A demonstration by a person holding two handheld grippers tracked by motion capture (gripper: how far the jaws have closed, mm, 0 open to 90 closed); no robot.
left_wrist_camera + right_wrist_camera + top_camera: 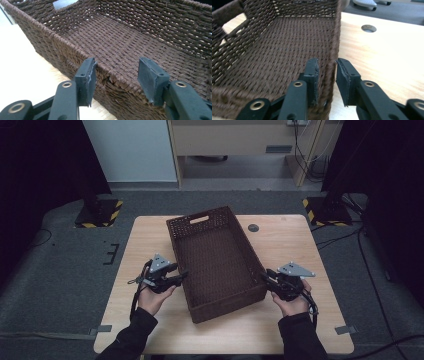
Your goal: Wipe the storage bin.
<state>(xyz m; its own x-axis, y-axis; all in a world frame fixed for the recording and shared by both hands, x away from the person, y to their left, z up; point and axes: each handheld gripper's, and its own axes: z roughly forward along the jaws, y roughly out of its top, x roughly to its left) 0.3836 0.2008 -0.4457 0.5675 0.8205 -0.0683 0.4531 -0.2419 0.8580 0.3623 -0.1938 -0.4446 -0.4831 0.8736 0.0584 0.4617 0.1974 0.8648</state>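
Basket: a brown woven basket (216, 260), empty, is seen at the centre of the high view, lying slightly askew on the table with a handle slot in its far end wall.
Handling: it is judged light and fairly stiff, though the woven walls are likely to flex a little when pinched; the rough weave should be gripped without slipping, and nothing fragile is involved.
Hold points: the rims of the two long walls near the front corners are judged the best places, one on each side, so the load is balanced.
Left gripper: the left gripper (117, 75) is spread wide, its jaws straddling the rim of the long wall without pressing it.
Right gripper: the right gripper (327, 77) is narrowed around the opposite wall, one jaw inside and one outside; a firm pinch cannot be confirmed.
Table: a pale wooden table (290, 245), smooth, with a round cable hole (253, 227) at the upper right of the basket.
Room: grey carpeted floor (60, 270), dark curtains at both sides, and striped stand bases (97, 213) at the far corners.
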